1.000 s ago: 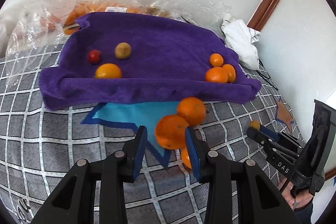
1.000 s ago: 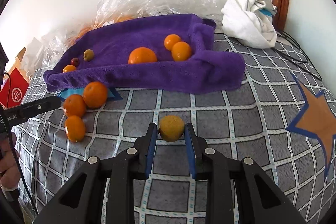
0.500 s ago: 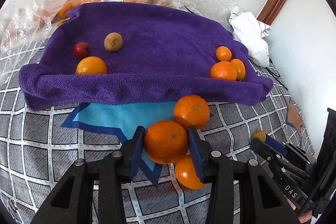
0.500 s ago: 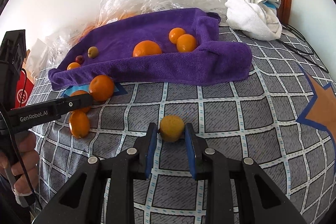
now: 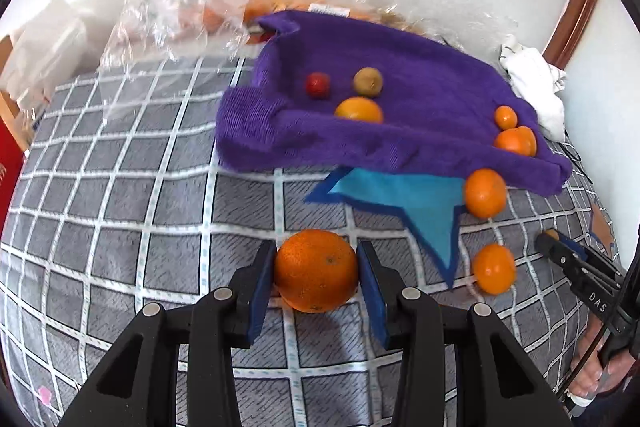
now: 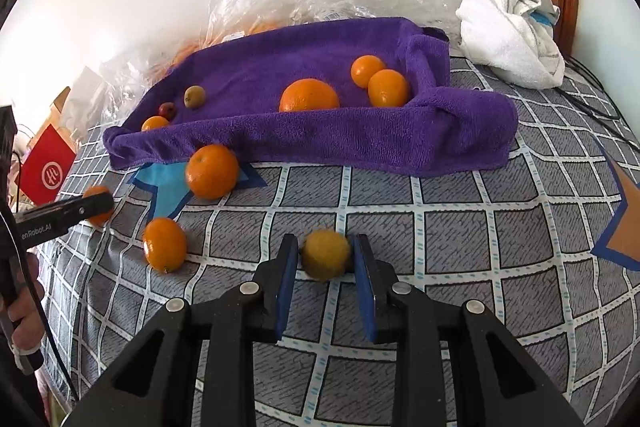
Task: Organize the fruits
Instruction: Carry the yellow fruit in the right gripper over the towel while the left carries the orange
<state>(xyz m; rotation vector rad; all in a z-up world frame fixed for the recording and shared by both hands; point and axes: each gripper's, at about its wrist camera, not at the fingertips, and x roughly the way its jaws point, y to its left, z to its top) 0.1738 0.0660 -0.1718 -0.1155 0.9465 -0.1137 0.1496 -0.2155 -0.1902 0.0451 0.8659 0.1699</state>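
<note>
The left hand-held gripper (image 5: 316,277) has carried the large orange (image 5: 316,270) away from the other two oranges, which a second ago lay pressed against it at the blue star's tip; it now sits over plain grey checked bedding, left of the star, with the purple towel (image 5: 420,115) shifted toward the right of that view. Its jaws opened slightly, the orange between them. The right hand-held gripper (image 6: 325,269) has just eased its jaws; a thin gap shows beside the yellow fruit (image 6: 326,254).
</note>
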